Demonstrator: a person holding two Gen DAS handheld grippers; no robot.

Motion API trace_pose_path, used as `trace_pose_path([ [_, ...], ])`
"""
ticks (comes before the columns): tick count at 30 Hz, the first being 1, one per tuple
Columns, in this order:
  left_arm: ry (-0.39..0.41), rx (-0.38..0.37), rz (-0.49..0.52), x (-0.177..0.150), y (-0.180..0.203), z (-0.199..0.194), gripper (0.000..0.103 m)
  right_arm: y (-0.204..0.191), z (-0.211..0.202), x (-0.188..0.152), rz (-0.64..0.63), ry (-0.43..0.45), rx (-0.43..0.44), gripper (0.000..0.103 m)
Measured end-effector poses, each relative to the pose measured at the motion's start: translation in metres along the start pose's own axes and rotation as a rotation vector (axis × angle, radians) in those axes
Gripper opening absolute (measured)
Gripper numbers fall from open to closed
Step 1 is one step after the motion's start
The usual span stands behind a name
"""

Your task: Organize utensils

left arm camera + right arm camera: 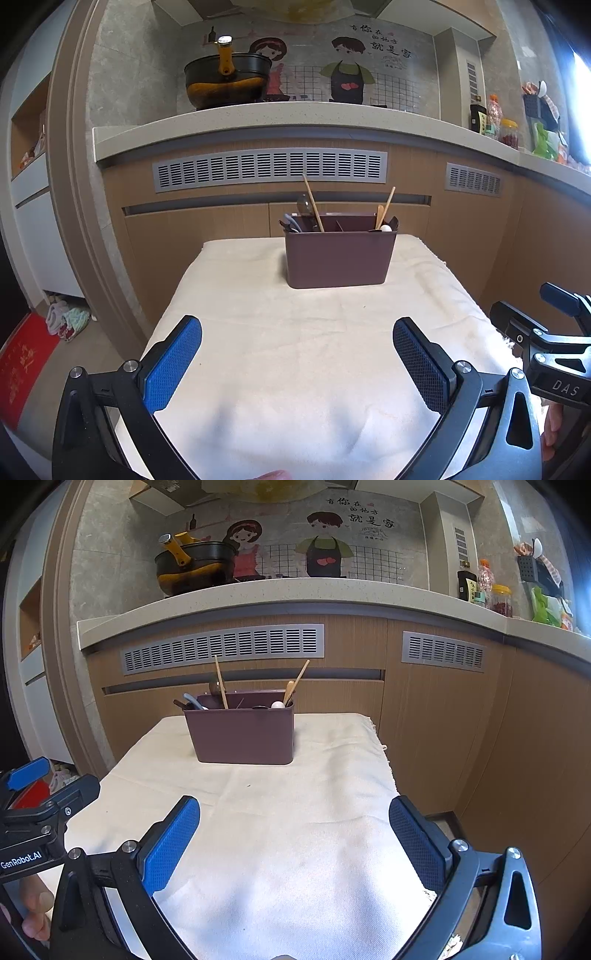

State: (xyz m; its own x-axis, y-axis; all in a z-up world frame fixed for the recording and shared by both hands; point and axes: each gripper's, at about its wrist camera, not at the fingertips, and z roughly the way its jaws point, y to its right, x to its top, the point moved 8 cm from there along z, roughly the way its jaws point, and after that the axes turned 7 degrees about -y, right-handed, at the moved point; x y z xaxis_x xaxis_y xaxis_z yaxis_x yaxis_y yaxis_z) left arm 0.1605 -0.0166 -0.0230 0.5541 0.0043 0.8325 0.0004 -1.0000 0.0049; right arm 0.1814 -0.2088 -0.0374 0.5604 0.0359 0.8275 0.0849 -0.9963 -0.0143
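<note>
Here, brown utensil caddy [338, 258] w/ chopsticks [313, 204] at far end of cloth-covered table [295, 350], left gripper [297, 363] marked "GenRobot.AI" & right gripper [294, 843] marked "DAS", both spread wide, empty.

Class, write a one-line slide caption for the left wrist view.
Open left hand-held gripper above a cream cloth-covered table, facing a brown plastic utensil caddy holding wooden chopsticks.

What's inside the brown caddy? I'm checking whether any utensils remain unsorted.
Sticking out of the brown caddy: two chopsticks, a dark spoon, grey handles, a wooden spoon and something white. Its wall hides everything lower.
</note>
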Motion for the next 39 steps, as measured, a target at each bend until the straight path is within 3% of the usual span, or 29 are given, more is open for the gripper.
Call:
trace_pose_path([
  [39,-0.01,-0.02,0.011,0.0017,0.004,0.0028,0.103,0.003,0.0012,-0.0009,0.008,-0.005,0.007,0.102],
])
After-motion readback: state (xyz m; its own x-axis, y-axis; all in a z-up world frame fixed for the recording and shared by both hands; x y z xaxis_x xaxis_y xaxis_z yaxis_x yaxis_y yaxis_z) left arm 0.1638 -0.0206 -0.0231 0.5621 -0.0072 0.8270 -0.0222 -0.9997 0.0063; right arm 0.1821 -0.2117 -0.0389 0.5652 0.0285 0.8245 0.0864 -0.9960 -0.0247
